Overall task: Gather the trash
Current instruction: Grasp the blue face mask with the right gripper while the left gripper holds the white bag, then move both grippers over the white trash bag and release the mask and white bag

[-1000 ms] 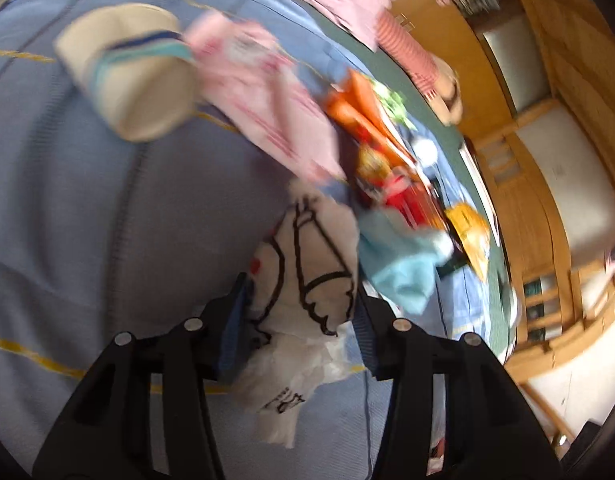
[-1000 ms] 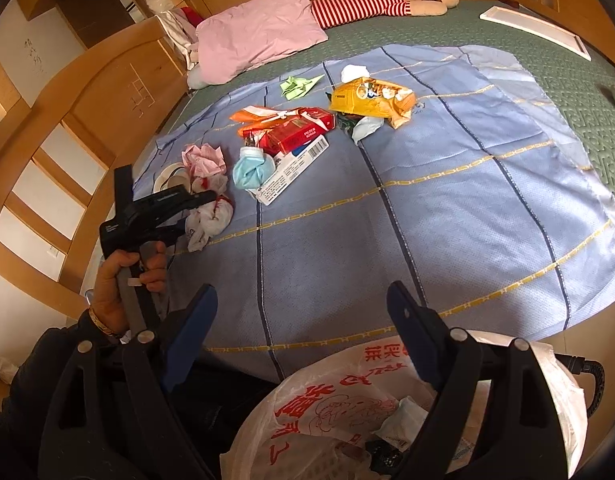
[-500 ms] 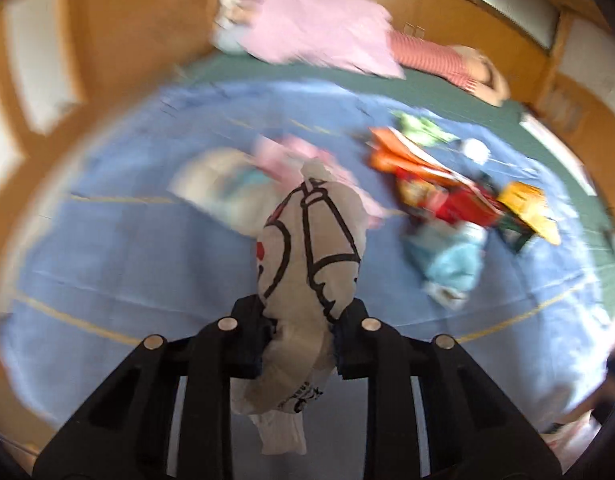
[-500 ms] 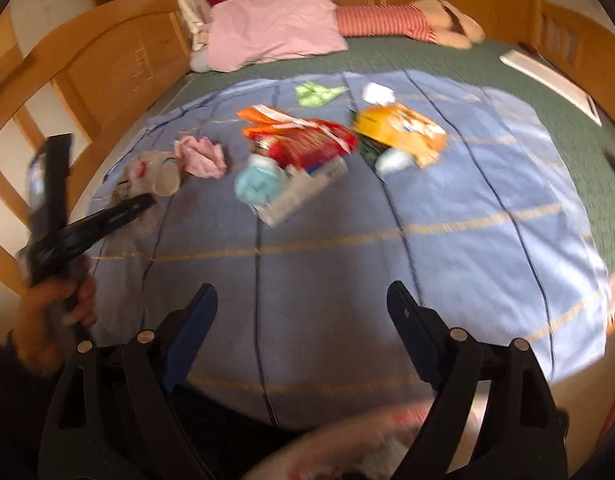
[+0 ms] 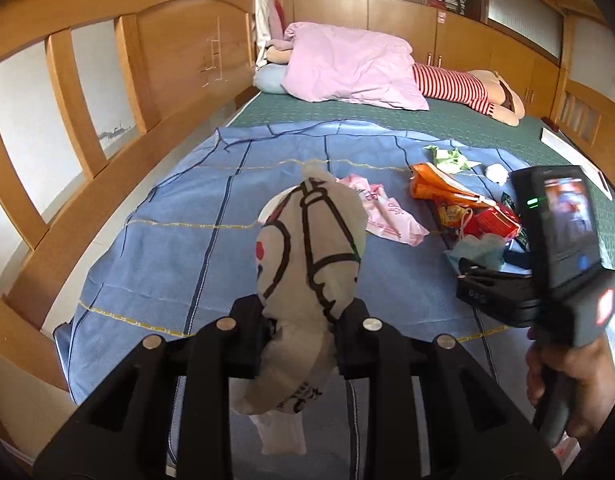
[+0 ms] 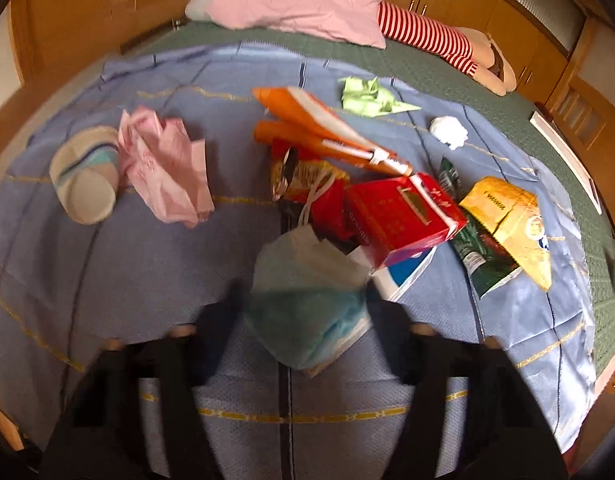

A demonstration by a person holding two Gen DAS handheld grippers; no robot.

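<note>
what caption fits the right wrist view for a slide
Right hand-held gripper closing around a crumpled blue face mask beside a red box on the blue sheet.

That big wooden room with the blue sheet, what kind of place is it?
Most likely a bedroom. There is a wide bed with a green mattress, a pink quilt at its head, a wooden headboard and cupboards along the wall. Trash lies on the blue sheet.
</note>
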